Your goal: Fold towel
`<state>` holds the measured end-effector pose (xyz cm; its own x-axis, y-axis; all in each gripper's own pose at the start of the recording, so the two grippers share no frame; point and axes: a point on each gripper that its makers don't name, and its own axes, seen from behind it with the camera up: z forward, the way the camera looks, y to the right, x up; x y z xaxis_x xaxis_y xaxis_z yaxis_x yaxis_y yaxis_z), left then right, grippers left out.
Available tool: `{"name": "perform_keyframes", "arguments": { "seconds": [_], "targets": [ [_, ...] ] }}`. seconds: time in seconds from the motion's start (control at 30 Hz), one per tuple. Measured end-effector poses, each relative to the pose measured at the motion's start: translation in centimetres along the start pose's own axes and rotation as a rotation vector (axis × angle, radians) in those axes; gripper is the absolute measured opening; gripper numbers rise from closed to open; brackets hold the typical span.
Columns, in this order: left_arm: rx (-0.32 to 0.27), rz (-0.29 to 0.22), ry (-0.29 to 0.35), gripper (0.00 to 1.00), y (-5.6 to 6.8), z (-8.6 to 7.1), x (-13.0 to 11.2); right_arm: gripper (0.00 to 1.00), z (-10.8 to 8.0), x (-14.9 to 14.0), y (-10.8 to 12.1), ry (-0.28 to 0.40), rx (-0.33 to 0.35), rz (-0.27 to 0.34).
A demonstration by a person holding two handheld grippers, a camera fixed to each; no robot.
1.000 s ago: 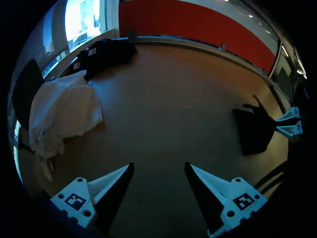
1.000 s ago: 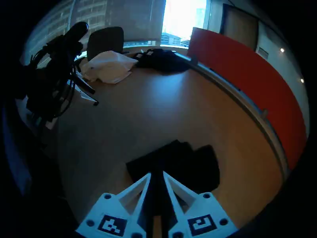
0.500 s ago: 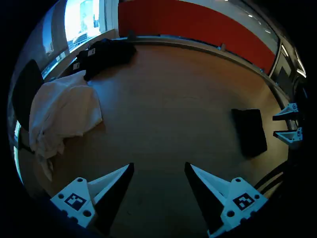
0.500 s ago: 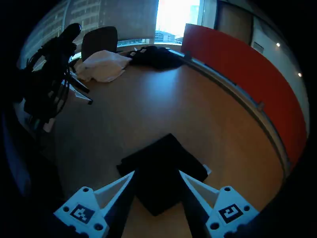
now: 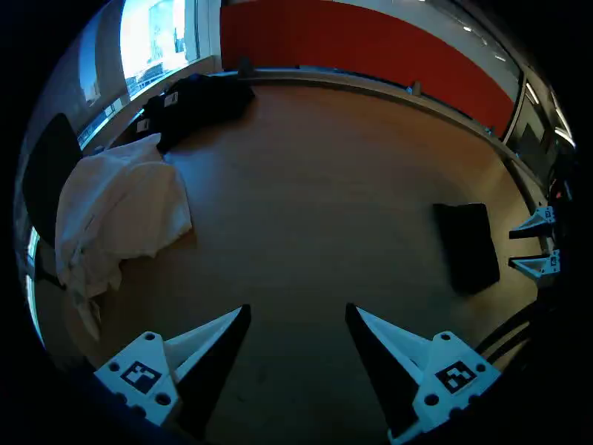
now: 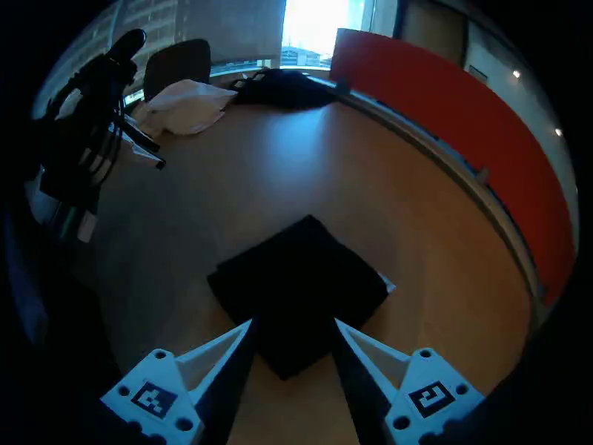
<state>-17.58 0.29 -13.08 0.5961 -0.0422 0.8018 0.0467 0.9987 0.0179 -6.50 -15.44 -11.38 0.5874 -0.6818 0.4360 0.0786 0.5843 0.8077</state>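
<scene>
The folded black towel (image 6: 300, 293) lay flat on the wooden tabletop (image 5: 311, 185), its near corner showing between the fingers of the right hand-held gripper (image 6: 292, 323), which stood spread wide and gripped nothing. The left hand-held gripper (image 5: 296, 308), also spread and empty, hung over bare tabletop well apart from the towel. A crumpled white cloth heap (image 5: 118, 208) lay off to its left.

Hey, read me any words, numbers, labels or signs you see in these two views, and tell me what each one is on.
No text here can be read.
Square black-and-white markers on the left gripper and the right gripper: coded patterns, not words.
Small white tags on the dark fabric pile by the window: too small to read.
</scene>
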Motion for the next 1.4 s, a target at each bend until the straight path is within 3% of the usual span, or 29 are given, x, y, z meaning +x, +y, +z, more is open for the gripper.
{"name": "perform_keyframes", "arguments": {
  "seconds": [0.57,1.1,1.4],
  "targets": [
    [-0.005,0.005,0.003,0.94,0.4,0.0,0.1,0.66,0.8,-6.5,-0.3,-0.113,0.007,0.03],
    [-0.004,0.007,0.004,0.94,0.3,0.1,0.1,0.61,1.6,-8.1,-0.4,-0.14,0.01,0.061],
    [-0.004,0.009,0.003,0.94,0.2,0.1,0.1,0.41,1.9,-8.4,-0.5,-0.14,0.008,0.074]
  ]
}}
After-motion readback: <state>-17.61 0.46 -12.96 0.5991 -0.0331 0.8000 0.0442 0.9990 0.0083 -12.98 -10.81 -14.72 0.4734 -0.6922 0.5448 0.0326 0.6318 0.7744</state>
